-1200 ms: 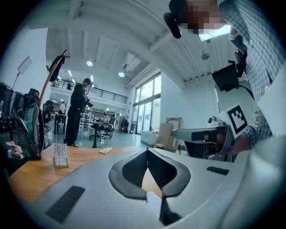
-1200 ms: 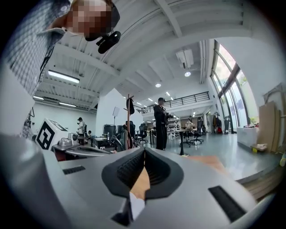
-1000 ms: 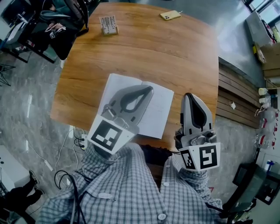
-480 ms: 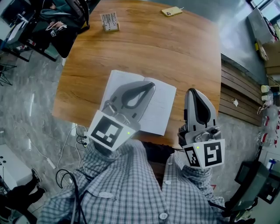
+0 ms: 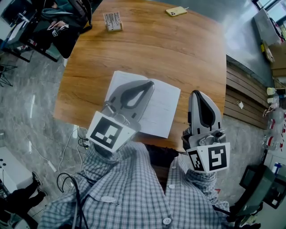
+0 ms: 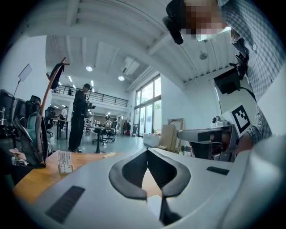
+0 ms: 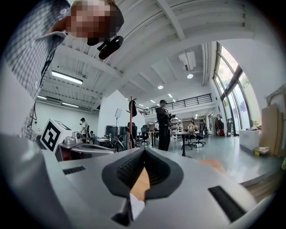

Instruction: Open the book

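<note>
Wooden table [image 5: 156, 49] bears the book [image 5: 163, 109], partly hidden beneath left gripper [image 5: 150, 84].

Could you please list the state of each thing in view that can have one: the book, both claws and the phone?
book: open, lying flat on the table, white pages up.
left claw: shut, empty, over the book's pages.
right claw: shut, empty, to the right of the book.
phone: lying flat, near the table's far edge.
</note>
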`<state>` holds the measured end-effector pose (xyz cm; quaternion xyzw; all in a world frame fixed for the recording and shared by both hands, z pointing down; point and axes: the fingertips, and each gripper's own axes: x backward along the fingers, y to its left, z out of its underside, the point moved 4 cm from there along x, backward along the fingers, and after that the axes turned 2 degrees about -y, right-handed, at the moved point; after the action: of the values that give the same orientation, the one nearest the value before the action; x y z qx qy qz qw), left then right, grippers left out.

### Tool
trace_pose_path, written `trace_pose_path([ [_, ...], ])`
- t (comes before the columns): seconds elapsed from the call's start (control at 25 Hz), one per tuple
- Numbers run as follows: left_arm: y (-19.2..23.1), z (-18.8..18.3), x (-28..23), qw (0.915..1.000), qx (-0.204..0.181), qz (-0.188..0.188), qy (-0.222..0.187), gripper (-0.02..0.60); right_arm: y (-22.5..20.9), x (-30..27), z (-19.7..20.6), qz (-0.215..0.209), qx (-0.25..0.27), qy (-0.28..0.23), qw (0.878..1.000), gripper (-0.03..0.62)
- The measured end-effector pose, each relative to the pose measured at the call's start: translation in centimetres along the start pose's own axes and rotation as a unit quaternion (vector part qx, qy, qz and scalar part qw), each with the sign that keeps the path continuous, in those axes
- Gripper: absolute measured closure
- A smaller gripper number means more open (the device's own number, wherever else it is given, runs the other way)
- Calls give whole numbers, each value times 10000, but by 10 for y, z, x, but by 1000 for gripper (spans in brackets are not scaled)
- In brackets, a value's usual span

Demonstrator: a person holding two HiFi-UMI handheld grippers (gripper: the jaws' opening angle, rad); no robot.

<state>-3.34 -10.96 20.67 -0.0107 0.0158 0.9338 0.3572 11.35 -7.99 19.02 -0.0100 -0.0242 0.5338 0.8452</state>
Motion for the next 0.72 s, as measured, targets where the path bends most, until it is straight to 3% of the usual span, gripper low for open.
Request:
trace_pose_path([
  [0.72, 1, 5, 3, 9999, 78, -57, 25, 572, -2, 0, 5, 46, -95, 76, 9999, 574],
])
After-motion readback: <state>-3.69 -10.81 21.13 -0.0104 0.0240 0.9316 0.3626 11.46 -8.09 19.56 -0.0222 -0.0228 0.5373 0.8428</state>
